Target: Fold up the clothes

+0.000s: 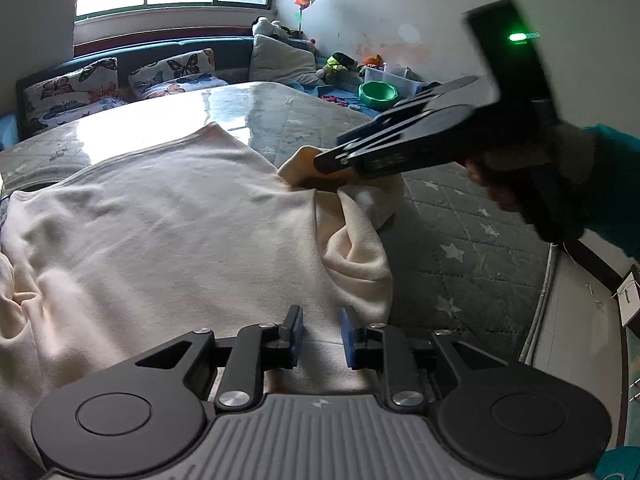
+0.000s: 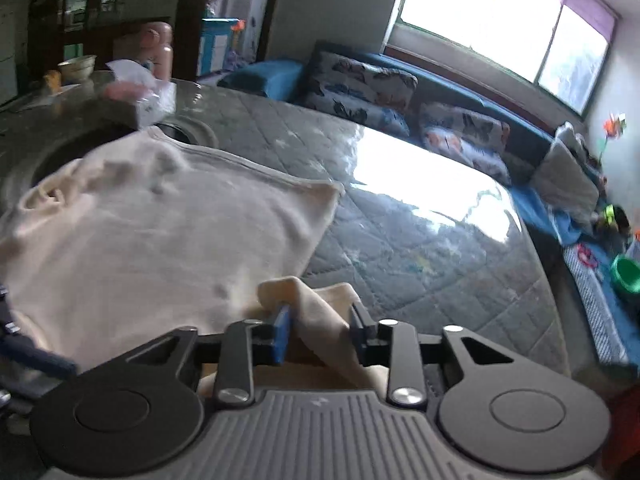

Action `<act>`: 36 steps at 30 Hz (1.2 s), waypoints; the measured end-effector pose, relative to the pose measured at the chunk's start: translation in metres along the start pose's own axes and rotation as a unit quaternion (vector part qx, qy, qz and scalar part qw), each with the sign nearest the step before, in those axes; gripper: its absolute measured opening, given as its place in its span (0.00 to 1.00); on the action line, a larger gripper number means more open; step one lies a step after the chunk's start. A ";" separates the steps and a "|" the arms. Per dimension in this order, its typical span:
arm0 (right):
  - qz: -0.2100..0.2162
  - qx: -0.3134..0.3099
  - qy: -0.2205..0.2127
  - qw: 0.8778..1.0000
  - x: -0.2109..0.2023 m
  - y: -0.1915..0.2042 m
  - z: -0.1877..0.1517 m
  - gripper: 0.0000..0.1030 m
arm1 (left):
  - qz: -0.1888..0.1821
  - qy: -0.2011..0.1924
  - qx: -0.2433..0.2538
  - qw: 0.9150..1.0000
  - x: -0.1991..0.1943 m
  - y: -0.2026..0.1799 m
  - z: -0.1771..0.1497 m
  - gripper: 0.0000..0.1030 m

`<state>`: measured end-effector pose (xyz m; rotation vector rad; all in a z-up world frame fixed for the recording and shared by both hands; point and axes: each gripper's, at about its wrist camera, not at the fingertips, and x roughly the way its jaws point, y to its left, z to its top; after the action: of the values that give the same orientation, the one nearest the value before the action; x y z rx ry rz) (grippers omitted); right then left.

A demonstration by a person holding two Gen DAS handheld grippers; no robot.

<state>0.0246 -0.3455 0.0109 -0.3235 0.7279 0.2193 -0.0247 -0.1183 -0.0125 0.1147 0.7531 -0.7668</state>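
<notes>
Where fleece bunches, cream garment point(image 1: 168, 232) lumpy.

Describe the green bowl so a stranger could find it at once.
Start at the big table with the cream garment on it, then look beyond its far right edge to the cluttered blue bench under the wall. The green bowl sits there beside a clear plastic tub; it is the only bright green, round thing among the toys.
</notes>
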 end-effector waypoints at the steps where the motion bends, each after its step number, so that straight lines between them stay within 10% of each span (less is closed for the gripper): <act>1: -0.009 0.007 -0.002 1.000 0.000 -0.003 -0.001 0.09 | -0.001 0.000 0.000 1.000 0.000 0.000 0.000 0.24; 11: -0.091 0.105 -0.079 0.987 -0.070 -0.065 -0.019 0.08 | -0.009 0.001 0.006 1.000 0.001 0.002 0.000 0.27; 20: -0.177 0.197 0.003 0.964 -0.074 -0.121 -0.090 0.11 | -0.012 0.005 0.018 1.000 0.002 0.000 0.001 0.30; 36: -0.089 0.211 0.022 0.973 -0.007 -0.115 -0.072 0.29 | 0.024 -0.004 -0.011 1.000 -0.017 0.012 0.007 0.43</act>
<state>0.0108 -0.4792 -0.0102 0.0137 0.7649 -0.1154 -0.0206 -0.1018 0.0018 0.1082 0.7482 -0.7130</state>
